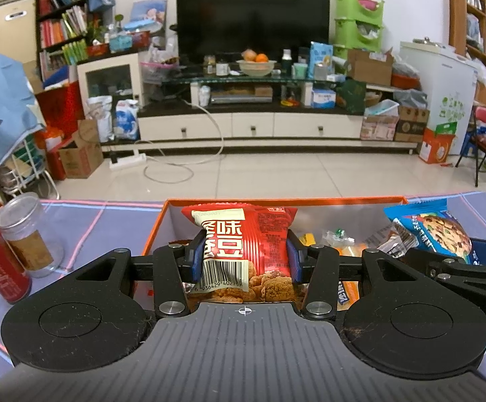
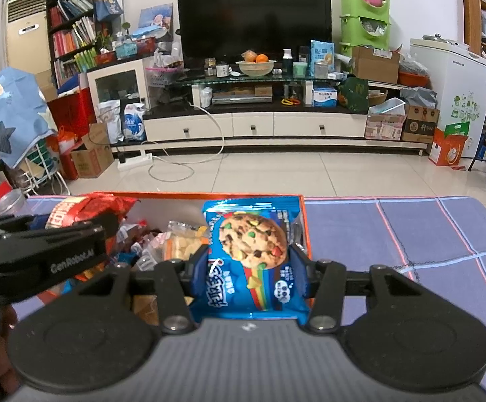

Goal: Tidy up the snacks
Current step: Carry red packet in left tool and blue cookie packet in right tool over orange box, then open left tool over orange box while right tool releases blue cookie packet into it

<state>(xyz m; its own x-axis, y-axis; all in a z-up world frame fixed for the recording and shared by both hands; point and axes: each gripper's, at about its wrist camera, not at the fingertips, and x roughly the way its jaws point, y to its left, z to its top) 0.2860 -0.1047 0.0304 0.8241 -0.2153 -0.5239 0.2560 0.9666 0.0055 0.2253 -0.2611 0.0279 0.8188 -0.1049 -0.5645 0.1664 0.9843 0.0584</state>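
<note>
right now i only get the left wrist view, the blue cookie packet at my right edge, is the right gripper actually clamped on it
Observer: Yes, the right gripper is shut on the blue cookie packet, blue pads pressing both its sides.
Operator: what's right of the orange box
Observer: Only the purple checked tablecloth lies beside the orange cardboard box.
Operator: anything under that packet
Observer: A clear bag of pale yellow snacks lies in the box just left of it.
</note>
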